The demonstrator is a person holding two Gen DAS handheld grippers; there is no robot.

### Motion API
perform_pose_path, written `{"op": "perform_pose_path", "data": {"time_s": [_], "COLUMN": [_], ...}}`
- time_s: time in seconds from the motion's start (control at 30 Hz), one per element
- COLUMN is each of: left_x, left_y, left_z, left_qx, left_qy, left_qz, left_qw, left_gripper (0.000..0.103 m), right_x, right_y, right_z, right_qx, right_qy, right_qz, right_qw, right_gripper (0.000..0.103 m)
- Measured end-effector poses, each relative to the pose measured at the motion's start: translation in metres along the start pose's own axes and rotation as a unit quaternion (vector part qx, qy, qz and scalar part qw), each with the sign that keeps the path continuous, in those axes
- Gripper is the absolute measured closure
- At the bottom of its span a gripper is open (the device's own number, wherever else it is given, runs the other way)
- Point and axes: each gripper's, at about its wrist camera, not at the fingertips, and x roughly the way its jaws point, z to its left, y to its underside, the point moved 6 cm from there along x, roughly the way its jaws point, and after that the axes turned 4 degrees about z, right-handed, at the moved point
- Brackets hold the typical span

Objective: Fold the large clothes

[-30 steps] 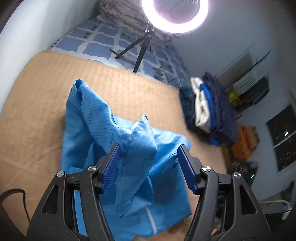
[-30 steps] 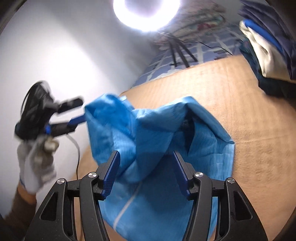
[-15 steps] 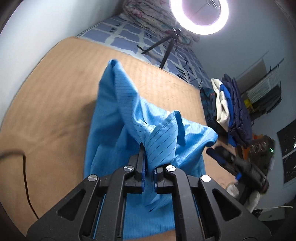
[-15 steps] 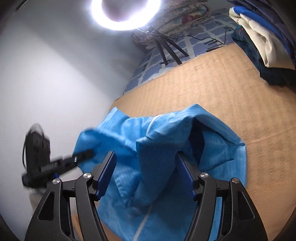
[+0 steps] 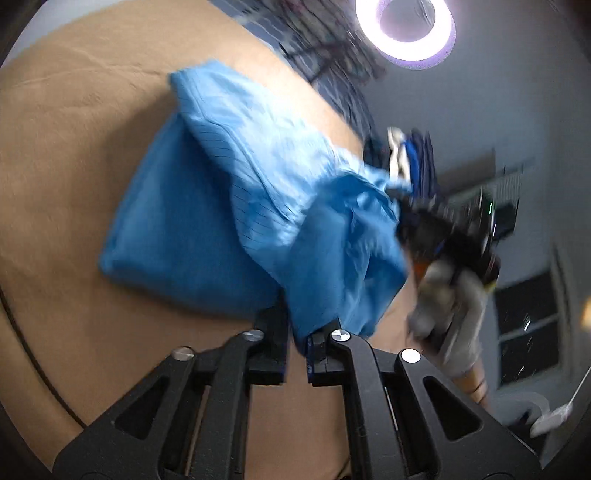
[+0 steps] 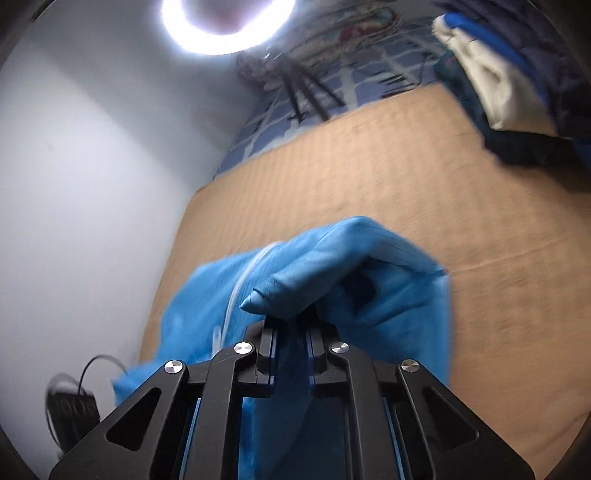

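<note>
A blue pinstriped garment [image 5: 221, 206] lies bunched on a tan blanket [image 5: 74, 147]. My left gripper [image 5: 295, 347] is shut on a fold at its near edge, and the cloth rises from between the pads. In the right wrist view the same garment [image 6: 351, 266] is heaped just ahead of my right gripper [image 6: 291, 343]. Its jaws are closing, with a strip of blue cloth pinched between the pads. A white-gloved hand [image 5: 454, 295] holds that right gripper at the garment's right end, blurred in the left wrist view.
A lit ring light [image 6: 225, 22] on a black tripod [image 6: 299, 92] stands at the back on a blue-and-white checked sheet. A pile of dark, white and blue clothes [image 6: 498, 74] lies at the far right. A black device with a cable [image 6: 74, 410] sits by the white wall.
My left gripper closed on a fold of the garment and swept across and down with it. My right gripper's jaws went from wide apart to pinched on the cloth.
</note>
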Motion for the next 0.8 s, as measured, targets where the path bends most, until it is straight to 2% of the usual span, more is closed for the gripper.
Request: {"op": "perform_pose_path", "data": {"time_s": [0.03, 0.1, 0.17, 0.2, 0.23, 0.33, 0.43, 0.53, 0.63, 0.8], "left_x": [0.003, 0.0, -0.016, -0.023, -0.033, -0.058, -0.07, -0.063, -0.05, -0.006], "left_y": [0.004, 0.012, 0.013, 0.011, 0.008, -0.01, -0.048, -0.091, -0.126, -0.162], "left_z": [-0.001, -0.001, -0.001, -0.001, 0.001, 0.014, 0.038, 0.059, 0.078, 0.099], "left_qx": [0.008, 0.021, 0.035, 0.037, 0.038, 0.032, 0.0, -0.032, -0.062, -0.101], "left_qy": [-0.008, -0.009, -0.002, 0.002, 0.006, 0.001, -0.012, -0.022, -0.018, -0.015], "left_qz": [0.011, 0.026, 0.021, 0.018, 0.009, -0.025, -0.057, -0.072, -0.071, -0.057], "left_qw": [0.9999, 0.9994, 0.9992, 0.9992, 0.9992, 0.9992, 0.9983, 0.9966, 0.9954, 0.9932], "left_gripper": [0.095, 0.083, 0.074, 0.066, 0.063, 0.058, 0.047, 0.045, 0.038, 0.038], "right_x": [-0.003, -0.011, -0.017, -0.021, -0.026, -0.042, -0.047, -0.037, -0.023, -0.005], "right_y": [0.0, 0.004, 0.012, 0.017, 0.022, 0.038, 0.046, 0.048, 0.046, 0.036], "right_z": [-0.004, -0.02, -0.034, -0.041, -0.048, -0.056, -0.054, -0.038, -0.019, -0.014], "right_qx": [0.003, 0.006, 0.017, 0.03, 0.045, 0.07, 0.068, 0.037, 0.005, -0.008], "right_qy": [0.001, 0.021, 0.021, 0.011, -0.008, -0.054, -0.073, -0.056, -0.039, -0.014], "right_qz": [-0.001, 0.006, 0.022, 0.025, 0.022, 0.011, 0.002, 0.007, 0.011, 0.009], "right_qw": [1.0, 1.0, 0.999, 0.999, 0.999, 0.996, 0.995, 0.998, 0.999, 1.0], "right_gripper": [0.093, 0.091, 0.077, 0.066, 0.057, 0.05, 0.049, 0.049, 0.049, 0.05]}}
